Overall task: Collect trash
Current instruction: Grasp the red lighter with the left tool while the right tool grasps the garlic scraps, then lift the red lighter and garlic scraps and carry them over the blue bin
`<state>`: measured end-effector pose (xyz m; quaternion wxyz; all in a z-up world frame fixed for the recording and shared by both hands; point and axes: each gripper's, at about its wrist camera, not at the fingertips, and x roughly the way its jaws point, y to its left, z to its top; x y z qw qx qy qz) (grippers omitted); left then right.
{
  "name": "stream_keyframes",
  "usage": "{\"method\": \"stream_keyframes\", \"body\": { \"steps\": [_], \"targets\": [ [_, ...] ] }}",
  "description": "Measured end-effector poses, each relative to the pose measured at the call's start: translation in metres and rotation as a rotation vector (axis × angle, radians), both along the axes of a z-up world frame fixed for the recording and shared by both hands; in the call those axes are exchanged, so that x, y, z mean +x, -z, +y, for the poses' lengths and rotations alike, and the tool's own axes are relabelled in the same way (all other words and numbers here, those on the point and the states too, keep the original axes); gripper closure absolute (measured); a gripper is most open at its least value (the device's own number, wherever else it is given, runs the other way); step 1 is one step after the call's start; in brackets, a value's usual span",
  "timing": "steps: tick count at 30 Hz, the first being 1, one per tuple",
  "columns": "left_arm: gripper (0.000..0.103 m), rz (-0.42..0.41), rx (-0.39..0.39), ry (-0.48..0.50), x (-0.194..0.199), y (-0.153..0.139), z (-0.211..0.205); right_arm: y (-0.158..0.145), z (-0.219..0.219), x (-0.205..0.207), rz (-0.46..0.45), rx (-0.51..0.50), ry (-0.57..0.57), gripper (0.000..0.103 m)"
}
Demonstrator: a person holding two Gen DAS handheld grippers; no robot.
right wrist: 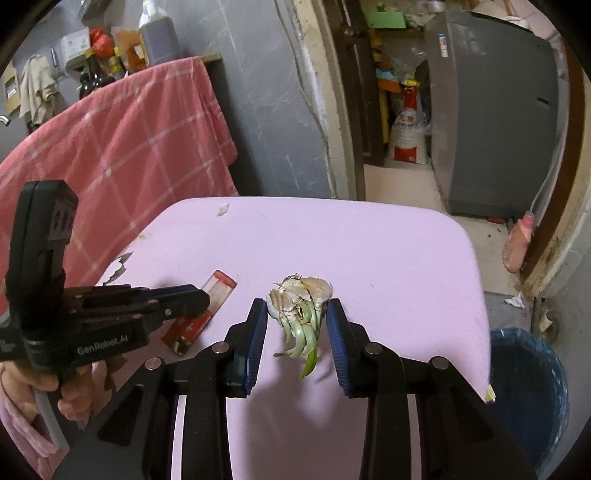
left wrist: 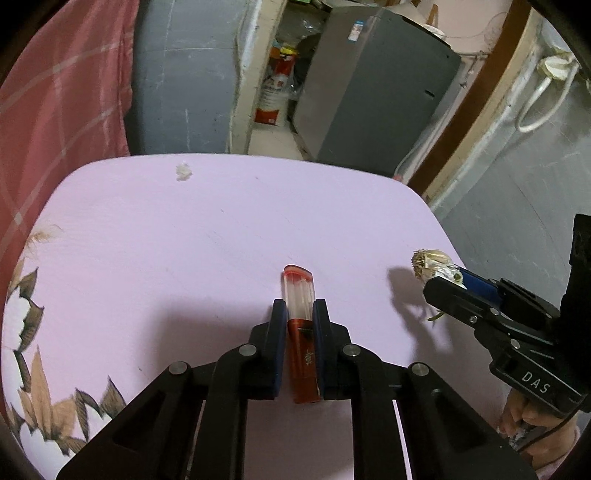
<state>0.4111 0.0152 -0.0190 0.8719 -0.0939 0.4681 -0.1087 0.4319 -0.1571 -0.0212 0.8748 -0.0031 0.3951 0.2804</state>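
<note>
On the pink tabletop (left wrist: 221,240), the left gripper (left wrist: 299,314) squeezes a red and clear plastic lighter (left wrist: 301,332), and beside it the right gripper (right wrist: 297,314) holds a sprouting garlic bulb (right wrist: 301,299).

Cluttered home: fridge (right wrist: 495,114), sauce bottles (right wrist: 157,33)

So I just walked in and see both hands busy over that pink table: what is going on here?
A person is clearing trash off the pink table with two hand-held grippers. The left gripper has its jaws closed on a red lighter, the right gripper on a sprouted garlic bulb. A small white scrap still lies near the far edge, and a blue bin stands beside the table on the right.
</note>
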Motion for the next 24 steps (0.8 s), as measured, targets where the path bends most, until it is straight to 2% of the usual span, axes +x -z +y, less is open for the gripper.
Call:
{"method": "stream_keyframes", "body": {
  "steps": [4,9,12,18,19,20,24],
  "targets": [
    [0.088,0.019,0.065,0.041,-0.005,0.004,-0.019,-0.001,-0.012,-0.014,-0.002,0.026,0.023,0.072],
    [0.086,-0.015,0.219,0.079,-0.011,0.008,-0.042,-0.003,-0.026,-0.029,-0.02,0.037,0.057,0.072],
    [0.087,-0.023,0.249,0.077,-0.011,0.012,-0.047,-0.002,-0.035,-0.037,-0.026,0.051,0.076,0.072],
    [0.09,-0.042,0.188,0.05,-0.018,0.016,-0.052,-0.001,-0.045,-0.05,-0.072,0.048,0.095,0.072],
    [0.09,-0.05,0.177,0.052,-0.02,0.015,-0.056,-0.001,-0.047,-0.052,-0.084,0.043,0.095,0.072],
    [0.096,-0.067,0.165,0.057,-0.024,0.016,-0.062,-0.001,-0.048,-0.055,-0.099,0.037,0.095,0.072],
    [0.095,-0.093,0.113,0.099,-0.029,0.013,-0.085,-0.004,-0.059,-0.066,-0.167,0.012,0.105,0.072]
  ]
}}
